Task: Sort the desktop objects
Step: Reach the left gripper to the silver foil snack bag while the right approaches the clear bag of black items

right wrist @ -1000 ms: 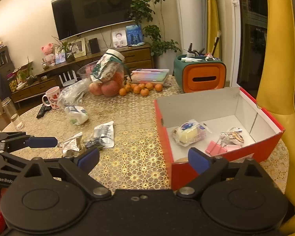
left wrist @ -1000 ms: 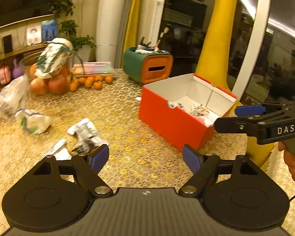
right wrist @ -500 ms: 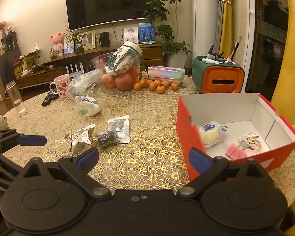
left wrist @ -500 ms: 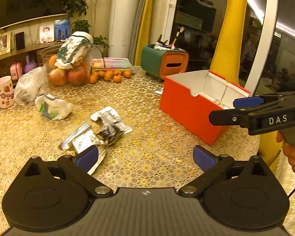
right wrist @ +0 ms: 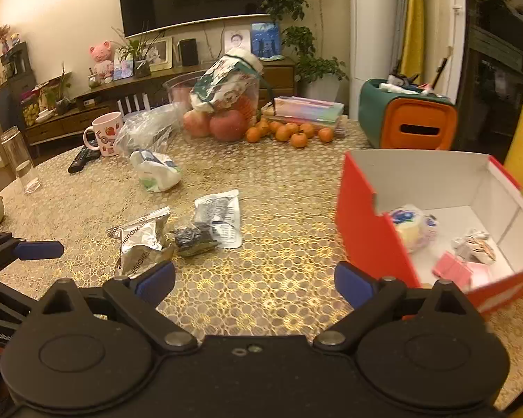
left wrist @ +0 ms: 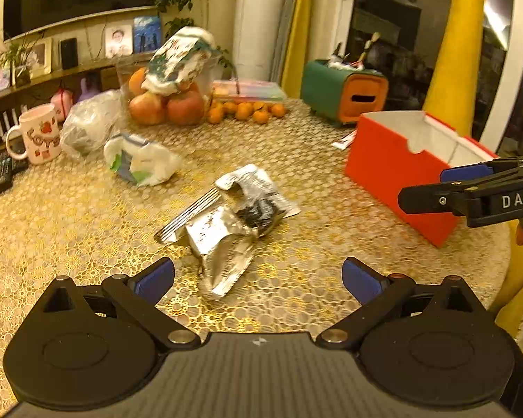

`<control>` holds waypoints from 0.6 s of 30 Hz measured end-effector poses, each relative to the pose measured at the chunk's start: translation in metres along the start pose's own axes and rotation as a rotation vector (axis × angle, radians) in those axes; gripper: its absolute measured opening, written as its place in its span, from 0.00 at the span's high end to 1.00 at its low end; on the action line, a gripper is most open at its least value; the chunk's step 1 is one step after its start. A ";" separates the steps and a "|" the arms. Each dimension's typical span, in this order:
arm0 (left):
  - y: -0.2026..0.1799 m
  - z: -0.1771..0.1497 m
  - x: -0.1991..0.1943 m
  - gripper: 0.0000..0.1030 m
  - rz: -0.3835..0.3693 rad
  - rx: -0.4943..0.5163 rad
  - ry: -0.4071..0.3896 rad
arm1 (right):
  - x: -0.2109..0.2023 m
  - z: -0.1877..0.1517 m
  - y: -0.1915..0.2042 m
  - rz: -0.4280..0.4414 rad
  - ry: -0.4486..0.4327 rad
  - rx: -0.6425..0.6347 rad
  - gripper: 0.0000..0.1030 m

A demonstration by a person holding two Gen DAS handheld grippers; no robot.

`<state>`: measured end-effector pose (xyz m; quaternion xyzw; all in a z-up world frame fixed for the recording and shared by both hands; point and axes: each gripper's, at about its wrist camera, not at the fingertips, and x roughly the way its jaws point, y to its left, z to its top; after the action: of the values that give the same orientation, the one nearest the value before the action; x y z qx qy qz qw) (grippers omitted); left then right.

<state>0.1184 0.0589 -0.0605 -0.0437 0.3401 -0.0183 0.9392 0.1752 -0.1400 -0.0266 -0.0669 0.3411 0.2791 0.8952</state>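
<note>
Both the left gripper [left wrist: 258, 273] and right gripper [right wrist: 254, 280] are held with jaws wide apart, nothing between them. The foil packet [left wrist: 223, 244] lies left of the red box [left wrist: 397, 170]; it is best straddled low before closing. A gold lace tablecloth [left wrist: 69, 216] is seen beneath, in a living room.
</note>
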 end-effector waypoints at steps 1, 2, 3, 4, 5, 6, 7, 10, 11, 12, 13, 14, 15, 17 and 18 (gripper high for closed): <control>0.003 0.001 0.004 0.00 0.005 -0.002 0.005 | 0.005 0.002 0.002 0.007 0.004 -0.006 0.05; 0.005 0.002 0.008 0.00 0.011 -0.001 0.007 | 0.010 0.004 0.005 0.014 0.007 -0.015 0.05; 0.007 0.003 0.012 0.00 0.018 0.000 0.008 | 0.014 0.006 0.008 0.019 0.008 -0.027 0.05; 0.010 0.004 0.015 0.00 0.022 -0.004 0.011 | 0.019 0.008 0.010 0.022 0.010 -0.036 0.06; 0.013 0.006 0.020 0.00 0.025 -0.015 0.018 | 0.024 0.010 0.013 0.026 0.013 -0.044 0.06; 0.016 0.007 0.024 0.00 0.031 -0.030 0.029 | 0.030 0.012 0.014 0.032 0.017 -0.049 0.06; 0.019 0.009 0.028 0.00 0.039 -0.044 0.039 | 0.035 0.014 0.016 0.036 0.021 -0.052 0.07; 0.026 0.015 0.039 0.00 0.080 -0.075 0.054 | 0.051 0.020 0.019 0.044 0.034 -0.057 0.07; 0.029 0.018 0.041 0.00 0.086 -0.092 0.054 | 0.057 0.021 0.020 0.048 0.036 -0.055 0.08; 0.031 0.021 0.044 0.00 0.092 -0.107 0.055 | 0.062 0.022 0.021 0.049 0.039 -0.055 0.09; 0.033 0.023 0.046 0.00 0.100 -0.110 0.059 | 0.067 0.023 0.020 0.047 0.044 -0.055 0.10; 0.033 0.025 0.049 0.00 0.112 -0.106 0.062 | 0.071 0.023 0.020 0.047 0.048 -0.052 0.11; 0.033 0.027 0.051 0.00 0.119 -0.101 0.061 | 0.075 0.024 0.019 0.051 0.050 -0.040 0.11; 0.032 0.029 0.057 0.00 0.123 -0.091 0.066 | 0.082 0.026 0.018 0.055 0.064 -0.029 0.11; 0.031 0.030 0.060 0.00 0.130 -0.088 0.068 | 0.085 0.028 0.018 0.056 0.067 -0.034 0.12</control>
<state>0.1837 0.0884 -0.0785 -0.0623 0.3746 0.0562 0.9234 0.2331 -0.0774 -0.0597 -0.0819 0.3679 0.3073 0.8738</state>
